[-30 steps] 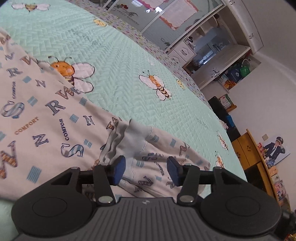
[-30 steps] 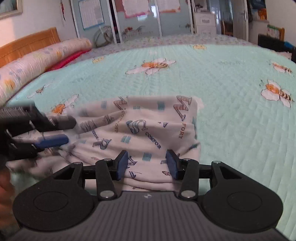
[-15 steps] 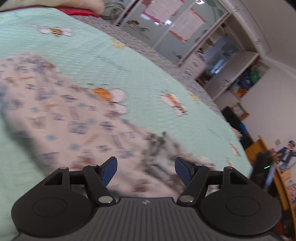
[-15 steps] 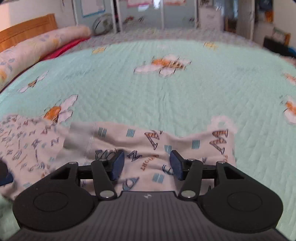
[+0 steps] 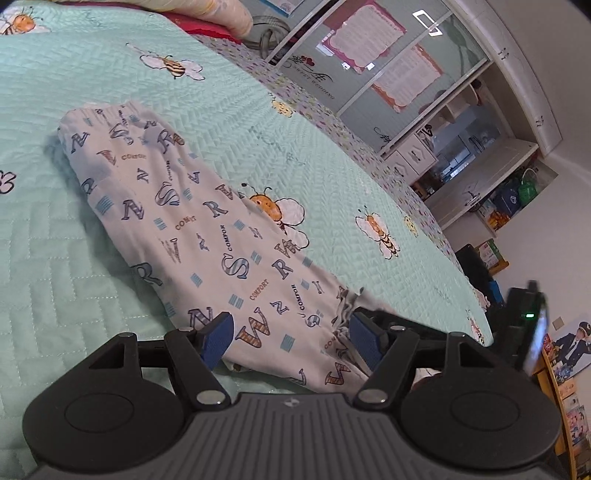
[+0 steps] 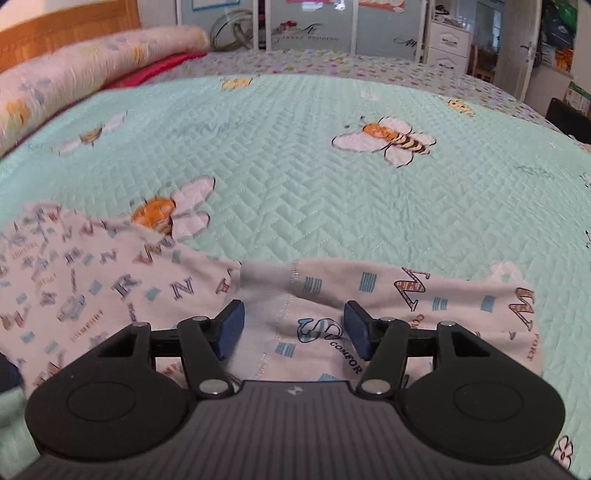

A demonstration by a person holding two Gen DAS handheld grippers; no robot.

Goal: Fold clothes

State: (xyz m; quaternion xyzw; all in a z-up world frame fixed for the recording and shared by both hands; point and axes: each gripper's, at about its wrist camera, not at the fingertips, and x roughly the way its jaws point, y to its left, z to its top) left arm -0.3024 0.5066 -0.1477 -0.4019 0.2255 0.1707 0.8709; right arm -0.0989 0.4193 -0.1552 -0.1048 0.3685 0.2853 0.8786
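Note:
A white garment (image 5: pixel 166 206) printed with letters and small blue squares lies stretched out on the mint quilt (image 5: pixel 92 288). It runs from the upper left down to my left gripper (image 5: pixel 291 338). That gripper is open; its blue pads hover over the near end of the cloth without pressing it. In the right wrist view the garment (image 6: pixel 369 295) lies flat with a hemmed edge across the middle. My right gripper (image 6: pixel 293 328) hangs over that part. Its jaws are opening, and the cloth lies below and between them, free of the pads.
The quilt (image 6: pixel 332 206) with bee prints spreads far ahead. A long bolster (image 6: pixel 92 62) and a wooden headboard (image 6: pixel 70 22) stand at the back left. Wardrobe doors, shelves and a cupboard (image 5: pixel 413 155) line the room beyond the bed. A dark device with a green light (image 5: pixel 524 317) shows at the right edge.
Both grippers have drawn back across the bed and their jaws have widened. The cloth that bunched between the fingers a second ago now lies flat and let go.

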